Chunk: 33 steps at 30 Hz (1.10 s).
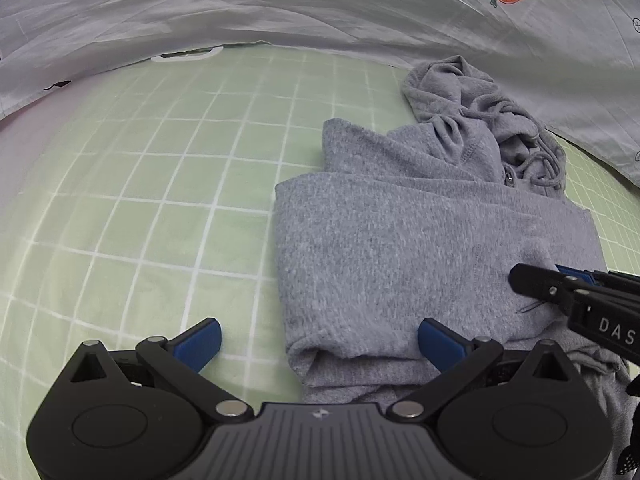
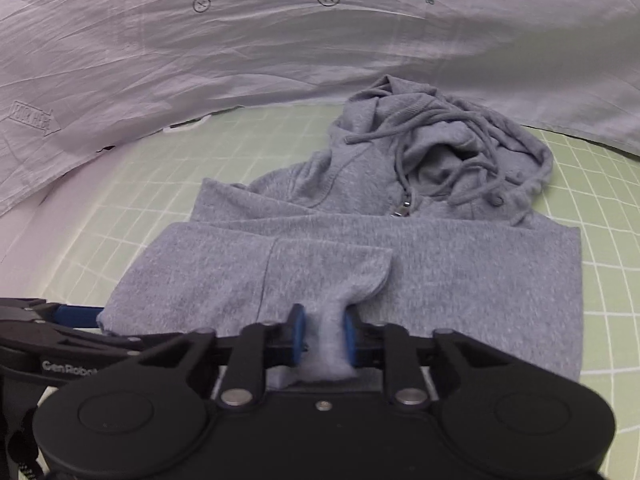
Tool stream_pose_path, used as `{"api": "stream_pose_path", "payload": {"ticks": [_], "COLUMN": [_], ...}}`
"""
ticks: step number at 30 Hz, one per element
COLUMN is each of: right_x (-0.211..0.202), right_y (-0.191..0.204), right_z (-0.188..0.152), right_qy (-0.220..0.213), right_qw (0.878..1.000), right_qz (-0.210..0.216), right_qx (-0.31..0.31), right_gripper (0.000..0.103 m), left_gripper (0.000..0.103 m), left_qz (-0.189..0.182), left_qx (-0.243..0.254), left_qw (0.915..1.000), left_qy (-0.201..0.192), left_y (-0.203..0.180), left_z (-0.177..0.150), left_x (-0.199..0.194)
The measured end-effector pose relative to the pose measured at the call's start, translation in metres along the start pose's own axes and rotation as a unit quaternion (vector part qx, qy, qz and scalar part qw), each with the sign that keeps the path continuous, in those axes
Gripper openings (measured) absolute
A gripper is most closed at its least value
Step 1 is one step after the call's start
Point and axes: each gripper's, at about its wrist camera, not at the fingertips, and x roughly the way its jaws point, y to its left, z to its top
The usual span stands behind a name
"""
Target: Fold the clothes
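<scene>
**Grey hoodie half-folded, right gripper pinching its near edge**

The hoodie (image 2: 440,264) lies on a green sheet (image 1: 140,208) with a white grid, in front of a white quilt (image 2: 200,60) printed with carrots. It is heather-grey fleece with a zip front. Its body is folded into a rough rectangle, with a folded layer lying across the front below the zip pull (image 2: 404,204). The hood (image 2: 452,140) is bunched in a heap at the hoodie's 12 o'clock end, against the quilt, and 2 drawstrings (image 2: 400,132) loop loosely over it.

In the right wrist view the right gripper (image 2: 322,336) sits at the hoodie's 6 o'clock edge. Its 2 blue pads (image 2: 297,332) are drawn close together, clamping a gathered tuck of grey fabric between them; the cloth fans out wider beyond the pads.

In the left wrist view the left gripper (image 1: 320,342) has its jaws spread wide and holds nothing. Its 3 o'clock pad (image 1: 438,340) rests over the hoodie's near folded corner, while the 9 o'clock pad (image 1: 198,342) is over bare sheet. The folded left edge of the hoodie runs between them. The right gripper reaches in from 3 o'clock in this view, onto the fabric.
</scene>
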Motion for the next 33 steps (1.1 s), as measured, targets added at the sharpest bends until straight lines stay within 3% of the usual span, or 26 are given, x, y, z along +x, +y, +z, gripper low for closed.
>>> {"api": "stream_pose_path", "payload": {"ticks": [7, 14, 20, 22, 29, 31, 33], "right_x": [-0.024, -0.064, -0.053, -0.044, -0.044, -0.049, -0.054], "right_y": [-0.011, -0.060, -0.104, -0.106, -0.102, -0.103, -0.103], "right_z": [0.004, 0.003, -0.017, -0.024, -0.035, -0.035, -0.036], "right_qy": [-0.034, -0.063, -0.017, -0.002, -0.007, -0.013, -0.019], "right_qw": [0.999, 0.992, 0.981, 0.981, 0.981, 0.981, 0.981], "right_qz": [0.005, -0.061, -0.118, -0.133, -0.155, -0.157, -0.158], "right_qx": [0.014, 0.088, 0.152, 0.144, 0.118, 0.115, 0.112], "right_gripper": [0.011, 0.011, 0.015, 0.028, 0.048, 0.066, 0.076], "left_gripper": [0.103, 0.103, 0.103, 0.103, 0.103, 0.103, 0.103], "left_qz": [-0.026, -0.037, -0.024, -0.014, -0.011, -0.008, -0.008], "left_qx": [-0.022, 0.009, 0.035, 0.045, 0.056, 0.054, 0.049], "left_qw": [0.9994, 0.9983, 0.9989, 0.9988, 0.9982, 0.9983, 0.9986], "left_qy": [-0.002, -0.045, -0.020, -0.010, -0.021, -0.023, -0.020], "left_y": [0.003, -0.014, -0.025, -0.025, -0.021, -0.024, -0.024], "left_z": [0.008, 0.020, 0.017, 0.013, 0.001, 0.000, 0.001], "left_x": [-0.006, -0.021, -0.002, 0.004, 0.007, 0.007, 0.007]}}
